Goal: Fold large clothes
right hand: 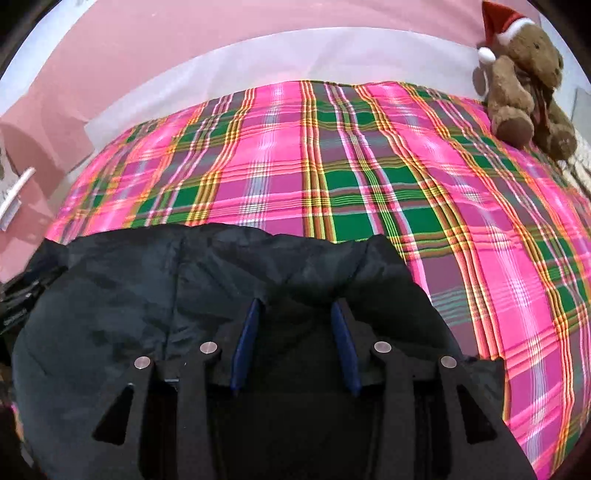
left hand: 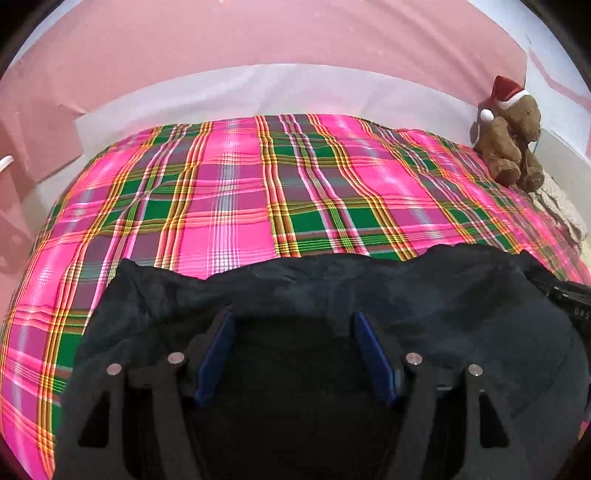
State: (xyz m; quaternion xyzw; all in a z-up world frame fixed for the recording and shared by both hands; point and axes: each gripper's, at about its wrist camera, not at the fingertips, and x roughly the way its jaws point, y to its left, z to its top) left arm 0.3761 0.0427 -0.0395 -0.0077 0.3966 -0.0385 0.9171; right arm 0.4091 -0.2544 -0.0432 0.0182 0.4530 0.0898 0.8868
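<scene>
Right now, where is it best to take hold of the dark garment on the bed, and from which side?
Probably the dark garment is best gripped at its far edge, near the two corners. That edge lies free on the plaid bedspread, so come from above on the near side and pinch it there.

Pink, green and yellow plaid bedcover (left hand: 229,192) spread over the bed, with a brown teddy bear (left hand: 515,140) in a red-and-white Santa hat (left hand: 506,90) seated at its far right corner, a white band (right hand: 295,55) along the far edge, and a pink wall (left hand: 258,33) behind
</scene>
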